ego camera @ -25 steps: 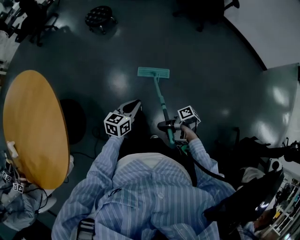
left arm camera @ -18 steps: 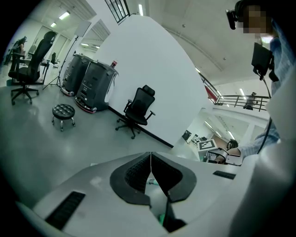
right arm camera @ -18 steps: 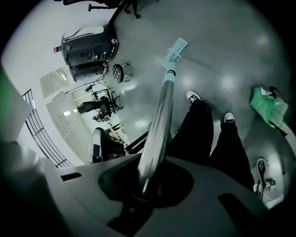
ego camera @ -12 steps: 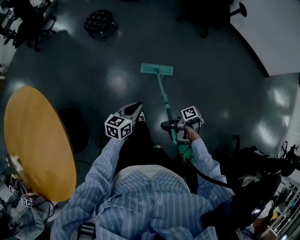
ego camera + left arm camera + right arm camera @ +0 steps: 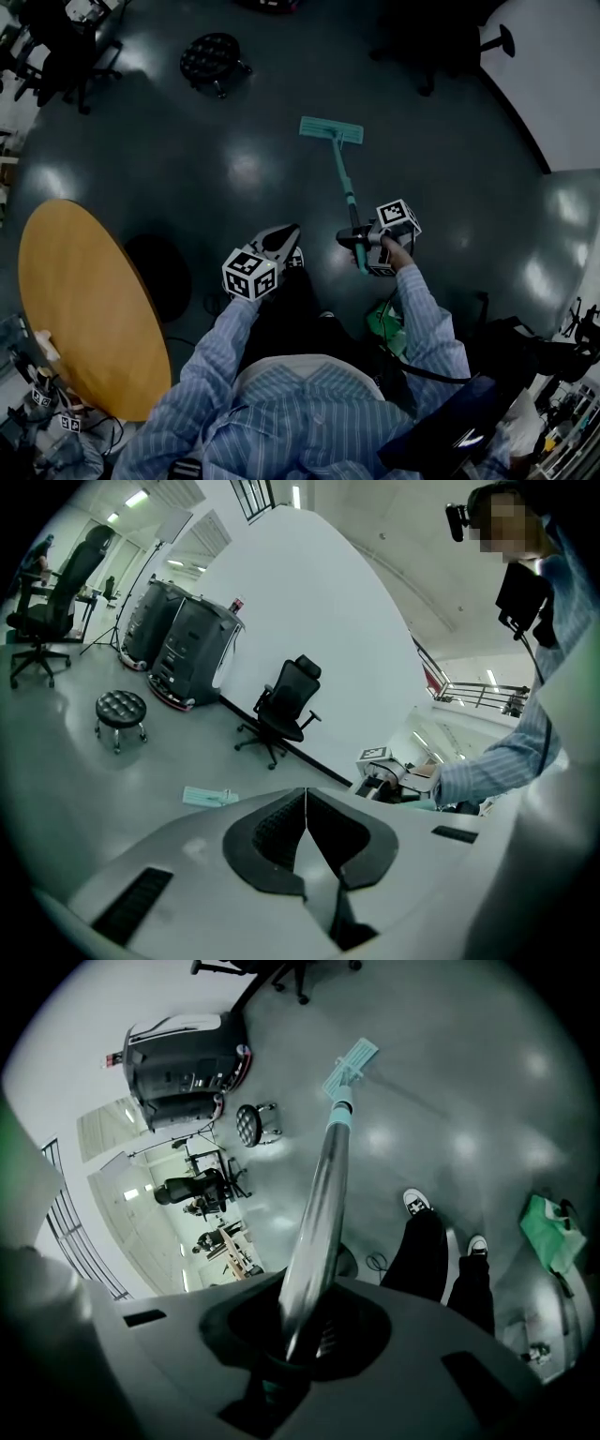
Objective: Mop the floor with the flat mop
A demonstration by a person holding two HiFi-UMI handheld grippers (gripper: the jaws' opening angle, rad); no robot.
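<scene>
A person in a striped blue shirt (image 5: pixel 309 412) is standing on a dark, shiny floor (image 5: pixel 187 178) and looking down at it. The right gripper (image 5: pixel 359 239) is holding the flat mop (image 5: pixel 343 183) by its long handle. In the right gripper view the shiny handle is coming up from between the two jaws, and the jaws are pressing on it from both sides. The mop's blue-green pad (image 5: pixel 331 130) is lying flat on the floor out in front of the person, and the handle is leaning back from the pad to the right gripper. The left gripper (image 5: pixel 284 234) is hanging in the air just to the left of the mop and is not touching it. Its jaws are pressed together with nothing between them. A round wooden table (image 5: pixel 84 309) is standing on the person's left side. A small black stool (image 5: pixel 211 58) is sitting on the floor far ahead, well apart from the mop pad. In the left gripper view a black office chair (image 5: pixel 286 705) is standing by a white wall (image 5: pixel 309 602). A green bag (image 5: pixel 386 323) is lying on the floor close to the person's right side. The person's two shoes (image 5: pixel 417 1202) are showing in the right gripper view, below the dark trouser legs.
</scene>
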